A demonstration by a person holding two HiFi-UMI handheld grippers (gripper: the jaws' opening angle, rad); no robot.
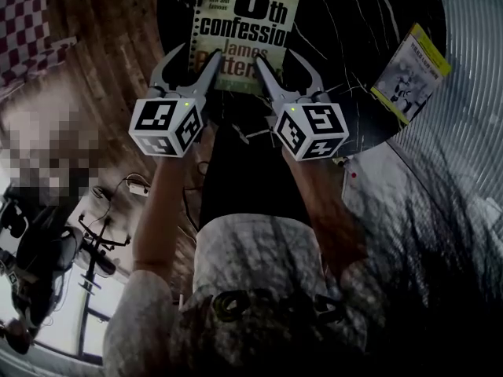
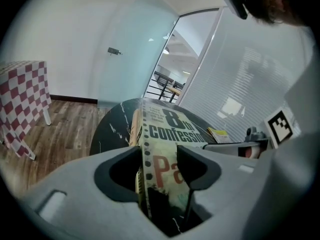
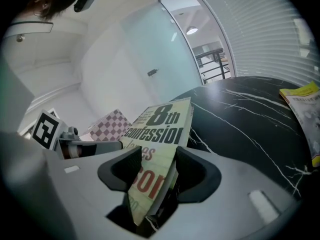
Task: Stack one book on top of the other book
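A pale book titled "8th confession" (image 1: 247,22) hangs tilted over the round black marble table (image 1: 346,22). My left gripper (image 1: 199,53) is shut on its near left corner. My right gripper (image 1: 275,57) is shut on its near right corner. In the left gripper view the book (image 2: 167,126) runs edge-on between the jaws of that gripper (image 2: 160,159). The right gripper view shows the book (image 3: 160,124) wedged in that gripper (image 3: 157,161) the same way. A second, yellow book (image 1: 410,73) lies flat near the table's right edge, also seen as the yellow book (image 3: 302,101).
A table with a red-and-white checked cloth (image 1: 27,14) stands on the wooden floor to the left. Window blinds (image 1: 471,93) curve along the right. Cables and a stand (image 1: 102,234) lie on the floor at lower left. The person's lap fills the bottom.
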